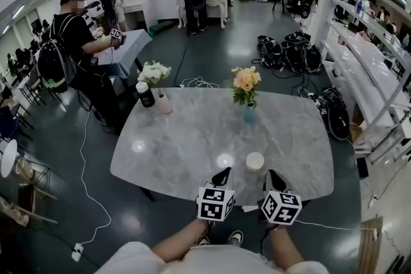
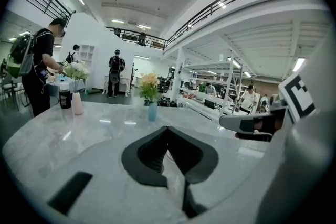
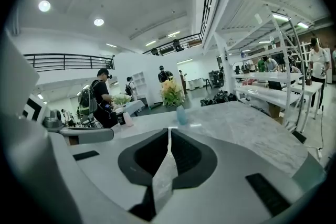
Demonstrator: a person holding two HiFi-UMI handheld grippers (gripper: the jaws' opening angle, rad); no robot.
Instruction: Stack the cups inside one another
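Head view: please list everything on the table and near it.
table: one, grey marble, centre
cup: one visible, white, near edge, just beyond the grippers
blue vase: one, holds yellow-orange flowers, middle of table
pink vase: one, holds white flowers, far left corner
bottle: one, black with white cap, beside pink vase
person with backpack: one, dark clothes, left of table
left gripper: one, black, shut, empty, near edge
right gripper: one, black, shut, empty, near edge
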